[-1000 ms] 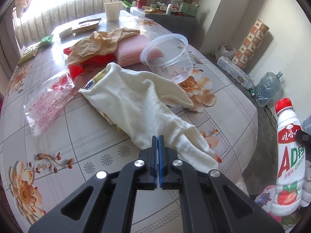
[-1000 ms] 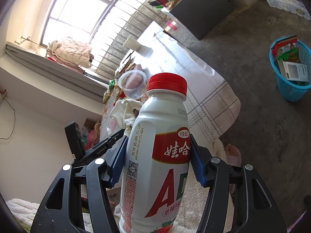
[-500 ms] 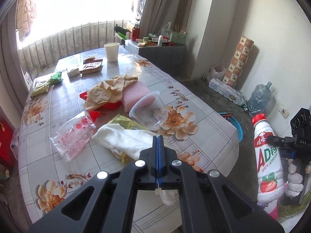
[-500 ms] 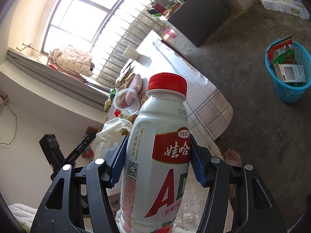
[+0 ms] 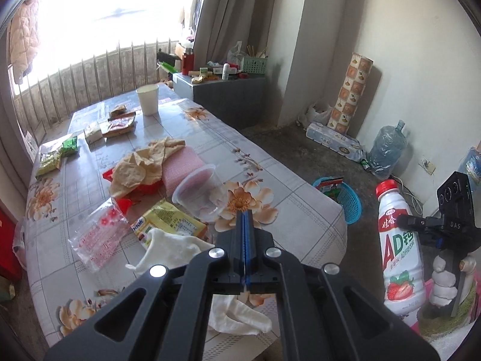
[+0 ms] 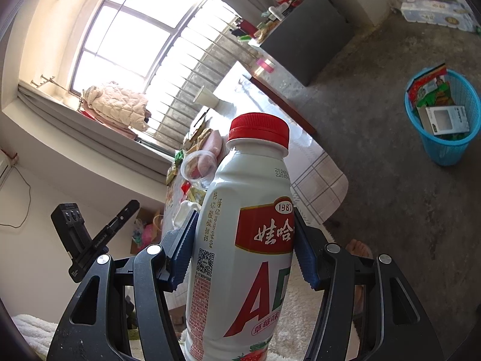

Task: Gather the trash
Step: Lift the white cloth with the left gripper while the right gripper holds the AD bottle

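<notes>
Right gripper (image 6: 243, 249) clamped on a white strawberry milk-drink bottle (image 6: 240, 255) with red cap (image 6: 258, 129), blue pads pressing both sides. Behind the bottle, table (image 6: 318, 177) with checked cloth, carrying a clear plastic container (image 6: 197, 167) and a white paper cup (image 6: 206, 97). On the concrete floor at right, a blue basket (image 6: 445, 147) holding boxes and wrappers. Left gripper (image 6: 120, 218) at lower left.
</notes>
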Tool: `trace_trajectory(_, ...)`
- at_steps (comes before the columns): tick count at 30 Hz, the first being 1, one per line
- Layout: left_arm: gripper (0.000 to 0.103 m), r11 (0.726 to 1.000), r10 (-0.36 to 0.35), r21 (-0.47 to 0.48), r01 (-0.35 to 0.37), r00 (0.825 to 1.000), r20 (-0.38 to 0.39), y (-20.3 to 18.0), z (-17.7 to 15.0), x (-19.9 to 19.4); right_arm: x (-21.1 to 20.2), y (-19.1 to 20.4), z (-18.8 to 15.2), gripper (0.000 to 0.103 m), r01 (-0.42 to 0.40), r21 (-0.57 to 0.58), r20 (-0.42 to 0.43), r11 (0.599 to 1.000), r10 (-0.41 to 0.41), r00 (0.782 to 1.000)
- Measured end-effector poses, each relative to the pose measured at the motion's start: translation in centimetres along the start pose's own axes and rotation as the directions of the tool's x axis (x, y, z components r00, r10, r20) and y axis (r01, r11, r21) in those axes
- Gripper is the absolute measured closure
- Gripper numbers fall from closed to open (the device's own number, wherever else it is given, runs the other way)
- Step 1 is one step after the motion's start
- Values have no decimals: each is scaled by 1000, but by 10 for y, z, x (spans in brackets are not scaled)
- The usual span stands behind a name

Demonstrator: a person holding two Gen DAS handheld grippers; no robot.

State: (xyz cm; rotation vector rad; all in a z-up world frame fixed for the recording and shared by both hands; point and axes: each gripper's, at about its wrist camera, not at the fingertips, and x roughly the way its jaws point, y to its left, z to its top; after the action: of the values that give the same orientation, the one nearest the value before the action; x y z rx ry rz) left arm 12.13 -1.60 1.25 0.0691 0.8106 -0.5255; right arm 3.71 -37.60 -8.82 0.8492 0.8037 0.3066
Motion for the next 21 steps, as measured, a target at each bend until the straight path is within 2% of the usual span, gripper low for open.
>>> trace_trajectory(2,86,999,-30,-48,26,995,-92,4,-10,18,2,-1,3,47,-1,4,1,1000,1,1000)
trace_trajectory(4,57,994,-35,-104,20,989,-145,9,-22,35,2,-2,3,47,-5,4,1,1000,5,1000)
trace_trajectory(7,46,988,-3,-154,-29,980,-200,15,-39,55,4,-6,3,47,-5,12,-5,1000,5,1000)
trace_trajectory(9,44,986,39,-148,-74,973,-226,15,-48,66,5,-8,3,47,-4,18,-9,1000,4,1000)
trace_trajectory(12,43,983,136,-84,-161,960,-246,11,-59,77,3,-11,4,47,-3,24,-9,1000,3,1000)
trace_trajectory(15,43,978,165,-75,-193,947,-276,18,-66,87,4,-11,5,47,-4,27,-8,1000,4,1000)
trace_trajectory(17,52,975,174,-87,-206,943,-284,25,-69,90,4,-12,5,47,-4,27,-10,1000,4,1000)
trace_trajectory(19,68,971,176,-105,-215,939,-294,31,-71,91,4,-13,5,47,-4,29,-10,1000,4,1000)
trace_trajectory(20,73,970,179,-108,-217,941,-286,34,-71,90,4,-12,5,47,-4,28,-11,1000,5,1000)
trace_trajectory(21,83,971,182,-102,-218,941,-285,35,-71,89,3,-12,5,47,-4,27,-10,1000,4,1000)
